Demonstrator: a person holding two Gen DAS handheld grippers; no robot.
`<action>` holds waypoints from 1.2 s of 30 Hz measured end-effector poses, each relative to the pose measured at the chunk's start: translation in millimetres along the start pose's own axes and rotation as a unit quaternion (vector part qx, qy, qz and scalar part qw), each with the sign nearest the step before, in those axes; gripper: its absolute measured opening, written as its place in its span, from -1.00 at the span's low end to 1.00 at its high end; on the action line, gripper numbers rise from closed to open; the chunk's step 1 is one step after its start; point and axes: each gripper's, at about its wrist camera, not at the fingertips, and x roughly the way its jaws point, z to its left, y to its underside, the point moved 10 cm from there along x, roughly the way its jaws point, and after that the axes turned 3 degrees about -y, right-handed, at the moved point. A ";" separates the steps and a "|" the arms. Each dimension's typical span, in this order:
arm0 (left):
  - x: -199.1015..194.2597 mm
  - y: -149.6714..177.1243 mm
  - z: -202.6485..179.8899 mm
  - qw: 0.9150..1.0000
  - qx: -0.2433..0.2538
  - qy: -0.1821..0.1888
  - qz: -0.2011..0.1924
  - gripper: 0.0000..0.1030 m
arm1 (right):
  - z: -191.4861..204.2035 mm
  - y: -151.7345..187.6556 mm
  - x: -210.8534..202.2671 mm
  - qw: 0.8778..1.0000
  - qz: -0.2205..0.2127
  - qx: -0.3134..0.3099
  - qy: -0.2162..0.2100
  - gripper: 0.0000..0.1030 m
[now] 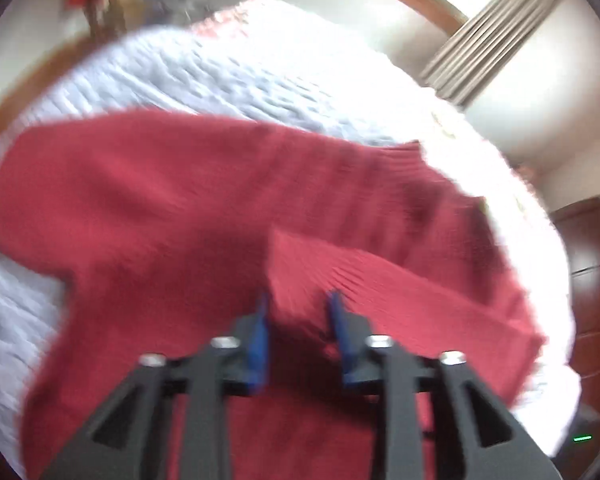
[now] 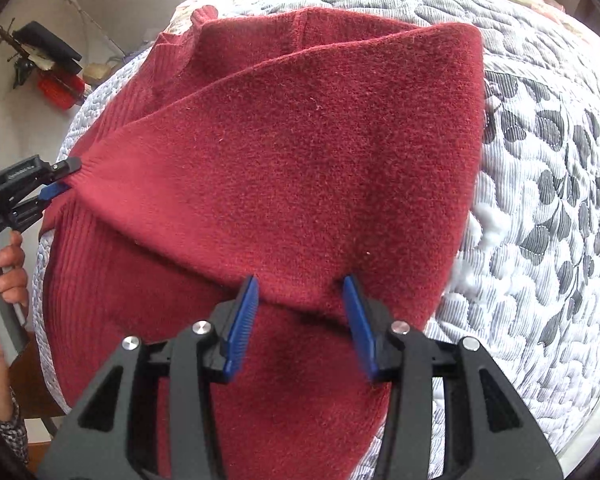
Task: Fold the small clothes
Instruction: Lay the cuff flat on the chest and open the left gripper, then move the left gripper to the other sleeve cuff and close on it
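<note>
A dark red knitted sweater (image 2: 300,160) lies on a quilted bedspread (image 2: 540,200), with one part folded over its ribbed body. My left gripper (image 2: 62,178), held by a person's hand (image 2: 8,272), pinches a gathered ribbed corner at the sweater's left edge. In the blurred left wrist view, that ribbed piece of sweater (image 1: 180,200) runs between the blue pads of the left gripper (image 1: 298,316). My right gripper (image 2: 300,292) stands open just above the near edge of the folded layer, its pads wide apart and gripping nothing.
The bedspread (image 1: 220,76) extends beyond the sweater to the right and far side. Floor clutter with a red crate (image 2: 58,88) sits past the bed's far-left corner. A curtain (image 1: 492,36) and a wooden cabinet (image 1: 588,260) stand by the wall.
</note>
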 end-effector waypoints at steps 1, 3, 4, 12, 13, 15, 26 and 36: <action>2.3 -1.0 8.3 0.999 0.007 -0.034 0.004 0.08 | 0.3 0.0 0.3 1.000 0.001 0.000 0.001 -0.12; 11.8 2.6 30.1 0.998 -0.010 -0.053 0.029 0.06 | 1.5 -0.3 -1.5 1.000 0.001 0.000 0.003 -0.12; 12.0 4.9 35.9 0.998 -0.024 -0.047 0.039 0.06 | 2.4 -0.9 -3.7 1.000 0.000 0.001 0.005 -0.12; -5.0 7.6 -11.5 0.998 0.041 -0.022 0.034 0.06 | 8.2 -8.3 -6.2 1.000 -0.001 0.011 0.009 -0.06; 4.6 11.8 -18.1 0.997 0.052 -0.033 0.037 0.06 | 6.2 -7.4 0.0 1.000 0.006 0.015 0.014 -0.06; 26.2 19.1 -20.8 0.994 0.067 -0.060 0.060 0.08 | 2.3 -5.3 11.6 0.999 0.015 0.021 0.022 -0.05; -6.8 -14.4 5.5 0.996 0.067 -0.027 0.058 0.16 | 56.2 -21.3 -16.5 0.999 -0.018 0.005 0.038 0.11; -43.1 -18.7 224.2 0.988 -0.104 -0.055 0.096 0.27 | 148.8 -30.1 3.8 0.999 -0.009 -0.042 0.026 0.15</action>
